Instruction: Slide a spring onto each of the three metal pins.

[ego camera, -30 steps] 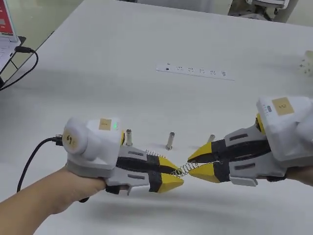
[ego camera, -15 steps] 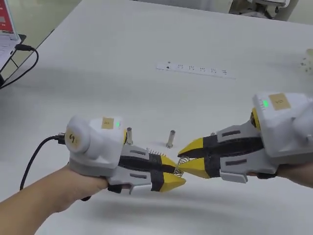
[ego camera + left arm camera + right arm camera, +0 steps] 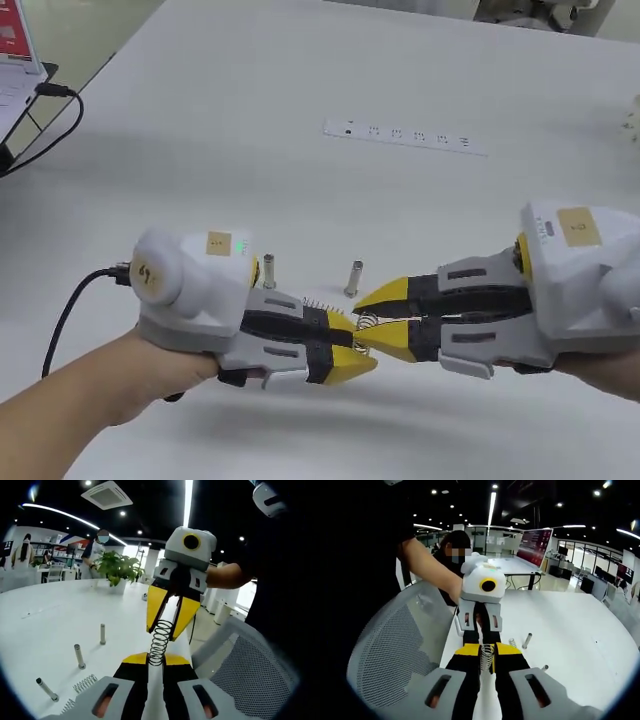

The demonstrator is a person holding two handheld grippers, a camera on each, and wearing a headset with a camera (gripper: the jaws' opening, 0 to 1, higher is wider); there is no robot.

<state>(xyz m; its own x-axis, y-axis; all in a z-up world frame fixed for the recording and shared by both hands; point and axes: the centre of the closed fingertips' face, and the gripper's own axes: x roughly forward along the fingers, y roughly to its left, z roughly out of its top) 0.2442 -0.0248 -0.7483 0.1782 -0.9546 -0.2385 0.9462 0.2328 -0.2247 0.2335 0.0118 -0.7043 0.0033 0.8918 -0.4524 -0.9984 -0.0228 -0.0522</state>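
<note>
A short metal spring is held in the air between both grippers. My left gripper is shut on one end of the spring. My right gripper faces it tip to tip, jaws closed onto the other end of the spring. Behind them two metal pins stand on the white table. In the left gripper view three pins stand upright. A loose spring lies near them.
A white power strip lies further back on the table. A black cable runs from my left gripper. A laptop sits at the far left edge. A mesh chair is behind the grippers.
My right gripper has moved left toward the left one, and its jaws have gone from wide open to closed around the spring's free end. The left gripper has kept its hold.
</note>
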